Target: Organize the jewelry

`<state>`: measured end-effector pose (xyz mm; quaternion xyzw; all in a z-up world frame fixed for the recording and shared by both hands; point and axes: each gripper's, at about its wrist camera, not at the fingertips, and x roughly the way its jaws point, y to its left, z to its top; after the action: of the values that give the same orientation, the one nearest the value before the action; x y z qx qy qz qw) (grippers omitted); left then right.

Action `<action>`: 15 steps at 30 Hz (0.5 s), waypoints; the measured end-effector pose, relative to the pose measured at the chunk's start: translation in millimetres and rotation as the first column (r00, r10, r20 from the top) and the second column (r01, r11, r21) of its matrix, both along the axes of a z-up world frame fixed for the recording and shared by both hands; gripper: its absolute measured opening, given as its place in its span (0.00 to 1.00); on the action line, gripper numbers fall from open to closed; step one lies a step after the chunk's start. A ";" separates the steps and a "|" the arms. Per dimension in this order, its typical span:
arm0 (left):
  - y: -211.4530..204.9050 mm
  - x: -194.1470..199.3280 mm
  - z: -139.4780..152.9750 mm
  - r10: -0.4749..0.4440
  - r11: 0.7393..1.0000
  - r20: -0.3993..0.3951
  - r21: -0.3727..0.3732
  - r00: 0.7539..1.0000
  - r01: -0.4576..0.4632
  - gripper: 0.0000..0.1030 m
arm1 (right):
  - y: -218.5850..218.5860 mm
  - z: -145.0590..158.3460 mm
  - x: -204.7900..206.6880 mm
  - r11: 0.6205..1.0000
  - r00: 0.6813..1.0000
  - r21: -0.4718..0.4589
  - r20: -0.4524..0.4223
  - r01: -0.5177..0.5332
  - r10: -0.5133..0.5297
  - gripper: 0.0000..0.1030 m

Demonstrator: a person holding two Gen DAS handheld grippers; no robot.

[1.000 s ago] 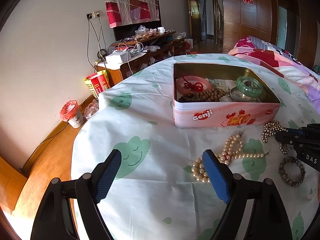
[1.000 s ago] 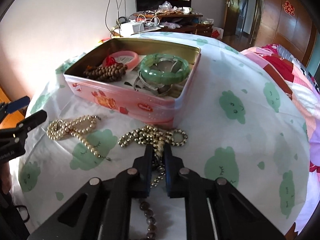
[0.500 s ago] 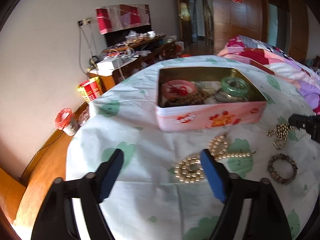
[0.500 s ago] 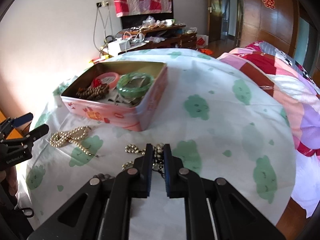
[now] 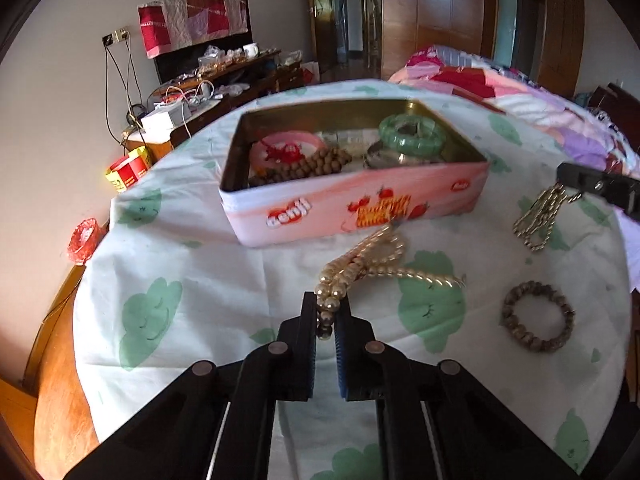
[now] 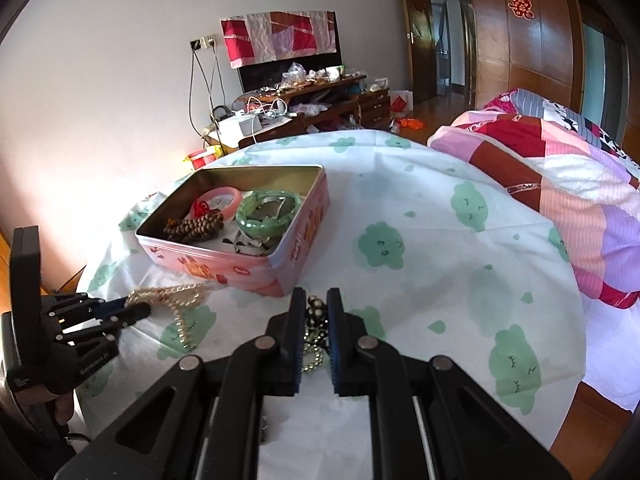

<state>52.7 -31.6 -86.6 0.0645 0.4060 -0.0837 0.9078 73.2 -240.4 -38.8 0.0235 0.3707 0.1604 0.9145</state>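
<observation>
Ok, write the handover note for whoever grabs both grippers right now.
Left gripper: shut on the pearl necklace, which mostly lies on the cloth in front of the pink tin.
Right gripper: shut on the gold bead chain, lifted, dangling.
Done: pink bangle, wooden beads and green bangle sit in the tin.
Left: drop both pieces in, then the brown bead bracelet on the cloth.

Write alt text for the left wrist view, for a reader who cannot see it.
The left gripper is shut on one end of a pearl necklace lying on a cloud-print tablecloth, in front of an open pink tin holding bracelets. To the right, the right gripper lifts a gold bead chain above a loose beaded bracelet.
</observation>
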 end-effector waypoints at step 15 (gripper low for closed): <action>26.9 -1.6 52.7 -0.012 0.990 0.063 -0.138 0.998 0.021 0.06 | 1.4 1.7 -4.6 1.000 1.000 0.013 0.008 -0.013 0.013 0.12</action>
<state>51.1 -4.7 -33.9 0.0071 0.3701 -0.1173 0.9215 68.6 -239.0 -37.1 0.0264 0.3659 0.1691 0.9148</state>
